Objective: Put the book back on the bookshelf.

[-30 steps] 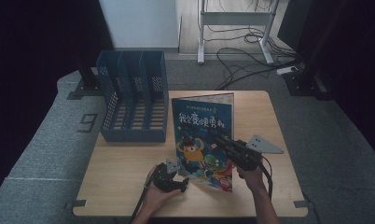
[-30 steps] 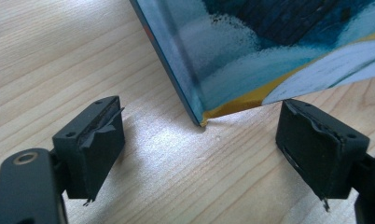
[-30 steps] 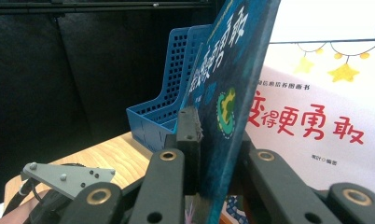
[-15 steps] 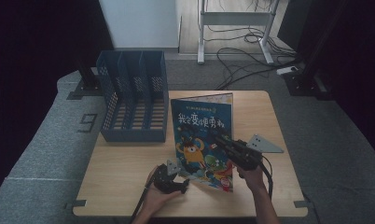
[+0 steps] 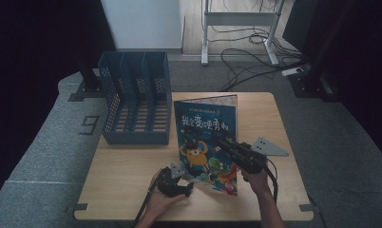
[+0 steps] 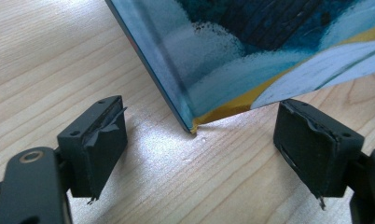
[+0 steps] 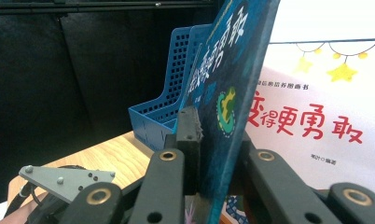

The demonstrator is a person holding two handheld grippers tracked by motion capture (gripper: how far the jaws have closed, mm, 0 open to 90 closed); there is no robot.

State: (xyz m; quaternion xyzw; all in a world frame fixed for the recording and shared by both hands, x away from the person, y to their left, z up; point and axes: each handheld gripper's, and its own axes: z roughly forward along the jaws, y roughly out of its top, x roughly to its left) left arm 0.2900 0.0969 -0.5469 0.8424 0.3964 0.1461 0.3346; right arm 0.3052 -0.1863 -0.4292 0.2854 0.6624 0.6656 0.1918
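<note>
Nearest the person, the left gripper [image 5: 183,186] is resting low on the light wooden table [image 5: 127,180], its 2 black jaws standing spread wide with bare wood between them; in the left gripper view the lower corner of the glossy blue picture book with a cartoon cover [image 6: 251,51] is touching the tabletop just ahead of the gap, gripped by neither jaw. Beside it, the right gripper [image 5: 216,139] is lying across the book's front cover, held in the person's right hand [image 5: 256,179]; in the right gripper view its 2 jaws are pinching the cover's edge, 1 on each face, with a white title page bearing red characters [image 7: 316,116] showing behind. The book [image 5: 207,137] is standing tilted near the table's middle, its bottom edge on the wood. Further back, a dark blue perforated plastic file rack with 3 slots [image 5: 134,102] is sitting at the table's far left corner, just beside the book's top. Beyond the table, grey carpet [image 5: 46,142] and black cables [image 5: 246,59] are lying on the floor.
</note>
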